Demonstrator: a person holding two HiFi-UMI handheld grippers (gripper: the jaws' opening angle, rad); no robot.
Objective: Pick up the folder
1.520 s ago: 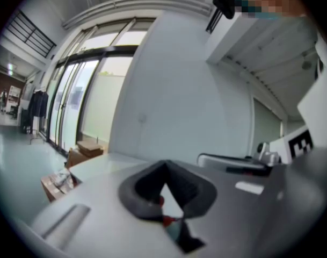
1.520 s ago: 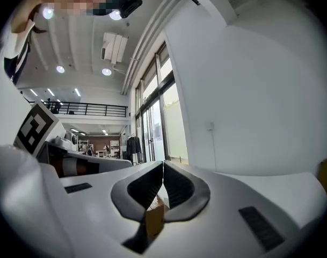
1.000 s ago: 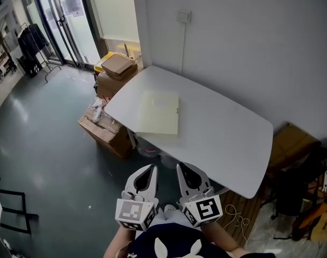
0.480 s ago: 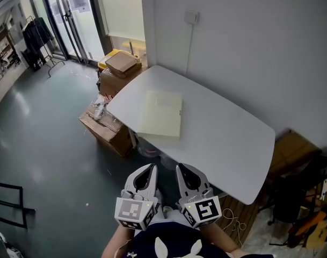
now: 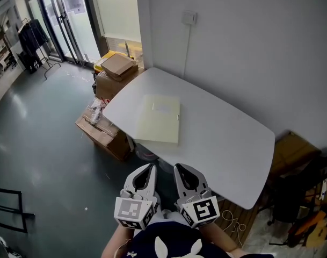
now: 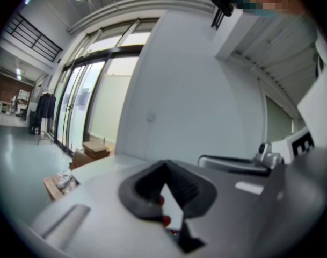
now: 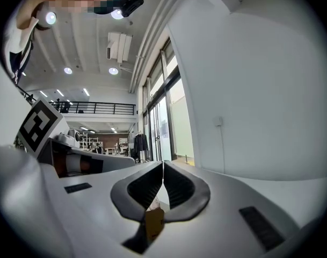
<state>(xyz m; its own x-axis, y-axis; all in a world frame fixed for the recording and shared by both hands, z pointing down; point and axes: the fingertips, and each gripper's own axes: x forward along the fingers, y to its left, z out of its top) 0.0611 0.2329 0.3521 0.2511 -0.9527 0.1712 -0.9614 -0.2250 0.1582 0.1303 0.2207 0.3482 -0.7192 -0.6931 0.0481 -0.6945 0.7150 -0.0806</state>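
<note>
1. Floor (image 5: 40, 144): a dark, glossy grey surface is filling the left half of the head view and is reflecting daylight from the glazed doors at the upper left.
2. Table (image 5: 227, 138): a white, matt top with rounded corners is running diagonally from upper centre to lower right, close along the pale wall. It is serving as the support for the task's object.
3. Cardboard boxes (image 5: 116, 71): brown, creased cartons are sitting on the floor beside the table's left end, apparently stored clear of the working side.
4. Folder (image 5: 159, 118): a thin, flat, pale-yellow rectangle is lying on the table's left part, near frame centre. Its near edge is lying just beside the table's front rim, which probably suits a reach from this side.
5. Left gripper (image 5: 148, 170) and right gripper (image 5: 180, 170): both are being held side by side at lower centre, pointing toward the table and well apart from the folder. Each gripper's 2 dark, ribbed jaws are meeting at the tips with nothing between them, which appears to be a carrying posture for the approach.
</note>
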